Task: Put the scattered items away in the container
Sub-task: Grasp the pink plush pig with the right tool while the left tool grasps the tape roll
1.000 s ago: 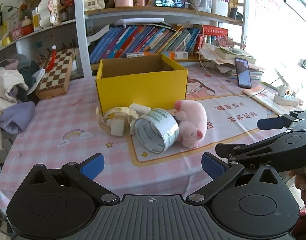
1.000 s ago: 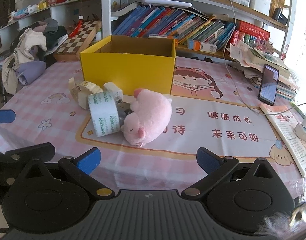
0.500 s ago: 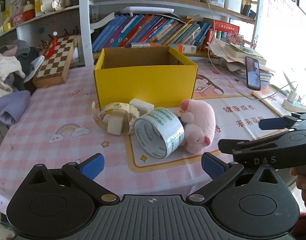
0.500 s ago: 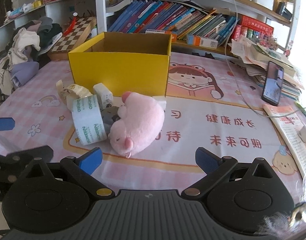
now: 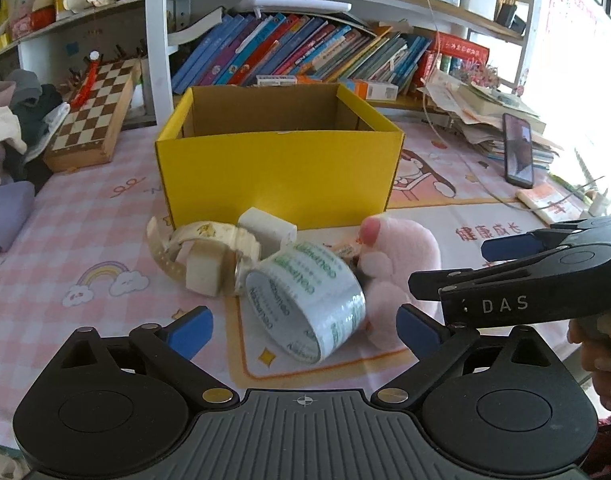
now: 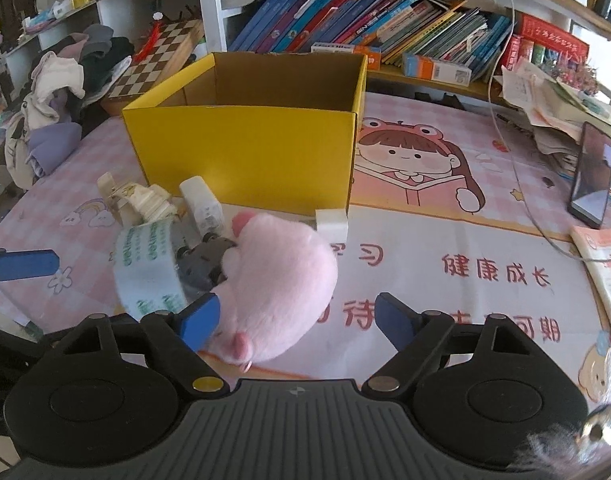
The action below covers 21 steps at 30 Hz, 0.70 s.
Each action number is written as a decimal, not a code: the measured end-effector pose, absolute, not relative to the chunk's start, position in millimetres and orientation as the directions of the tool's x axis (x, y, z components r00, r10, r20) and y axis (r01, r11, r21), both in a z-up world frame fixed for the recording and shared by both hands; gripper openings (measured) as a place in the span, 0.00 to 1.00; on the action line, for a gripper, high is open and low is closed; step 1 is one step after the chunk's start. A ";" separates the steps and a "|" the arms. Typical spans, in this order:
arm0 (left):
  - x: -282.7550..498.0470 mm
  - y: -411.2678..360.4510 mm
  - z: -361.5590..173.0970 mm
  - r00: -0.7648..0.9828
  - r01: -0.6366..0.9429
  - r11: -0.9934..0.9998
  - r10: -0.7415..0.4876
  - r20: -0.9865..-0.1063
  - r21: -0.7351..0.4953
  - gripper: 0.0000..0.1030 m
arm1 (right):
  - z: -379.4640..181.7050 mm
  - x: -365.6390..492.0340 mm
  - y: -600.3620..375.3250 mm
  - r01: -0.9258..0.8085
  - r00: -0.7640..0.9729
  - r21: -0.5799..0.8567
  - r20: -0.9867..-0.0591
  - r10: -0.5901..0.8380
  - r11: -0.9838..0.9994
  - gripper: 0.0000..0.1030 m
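Note:
An open yellow cardboard box (image 5: 279, 172) (image 6: 245, 156) stands on the table, empty as far as I see. In front of it lie a roll of clear tape (image 5: 305, 300) (image 6: 149, 268), a pink plush pig (image 5: 397, 268) (image 6: 277, 280), a cream watch (image 5: 201, 248) (image 6: 145, 204), white blocks (image 5: 267, 230) (image 6: 331, 224) and a small grey object (image 6: 205, 260). My left gripper (image 5: 303, 328) is open, its fingers either side of the tape roll. My right gripper (image 6: 295, 318) is open, straddling the near end of the pig; it also shows in the left wrist view (image 5: 545, 276).
A chessboard (image 5: 93, 116) and a pile of clothes (image 6: 61, 92) lie at the left. A shelf of books (image 5: 305, 52) runs behind the box. A phone (image 5: 517, 150), a white cable (image 6: 517, 168) and stacked papers (image 6: 565, 112) are at the right.
Both grippers have moved forward toward the items. The left one now brackets the tape roll and the right one reaches around the pig. Nothing has been gripped.

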State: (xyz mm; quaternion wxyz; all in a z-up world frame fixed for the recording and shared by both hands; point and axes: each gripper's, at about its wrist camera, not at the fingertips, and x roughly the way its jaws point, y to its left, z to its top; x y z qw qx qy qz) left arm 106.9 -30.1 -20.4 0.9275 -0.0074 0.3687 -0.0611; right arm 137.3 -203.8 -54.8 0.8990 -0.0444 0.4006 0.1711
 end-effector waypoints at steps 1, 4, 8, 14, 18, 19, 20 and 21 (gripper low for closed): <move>111.0 -32.1 -21.5 0.719 0.105 0.993 -0.112 -0.686 -0.053 0.96 | -56.0 142.4 -205.5 -0.346 0.613 0.068 -0.738 0.280 0.936 0.82; 117.6 -34.1 -23.9 0.718 0.092 0.995 -0.091 -0.690 -0.035 0.96 | -58.6 155.8 -209.4 -0.358 0.593 0.105 -0.742 0.313 0.928 0.81; 126.5 -36.9 -27.0 0.715 0.074 0.997 -0.062 -0.696 -0.012 0.93 | -59.9 171.2 -211.6 -0.368 0.571 0.148 -0.743 0.349 0.918 0.81; 136.0 -39.4 -29.7 0.712 0.048 0.999 -0.021 -0.702 0.020 0.75 | -64.0 183.7 -208.6 -0.389 0.533 0.186 -0.754 0.385 0.902 0.81; 131.5 -37.0 -26.2 0.711 0.040 0.999 -0.014 -0.704 0.021 0.65 | -69.3 188.5 -205.5 -0.399 0.500 0.199 -0.770 0.395 0.895 0.81; 131.7 -37.3 -26.1 0.707 0.045 0.999 -0.020 -0.707 0.017 0.62 | -70.7 189.7 -204.7 -0.401 0.492 0.203 -0.774 0.397 0.893 0.81; 131.8 -37.6 -26.0 0.703 0.050 0.999 -0.026 -0.711 0.012 0.61 | -72.0 190.9 -203.9 -0.404 0.484 0.206 -0.778 0.399 0.891 0.81; 133.1 -39.5 -27.0 0.695 0.056 0.998 -0.026 -0.718 0.018 0.61 | -73.3 192.1 -203.2 -0.406 0.476 0.210 -0.782 0.402 0.889 0.81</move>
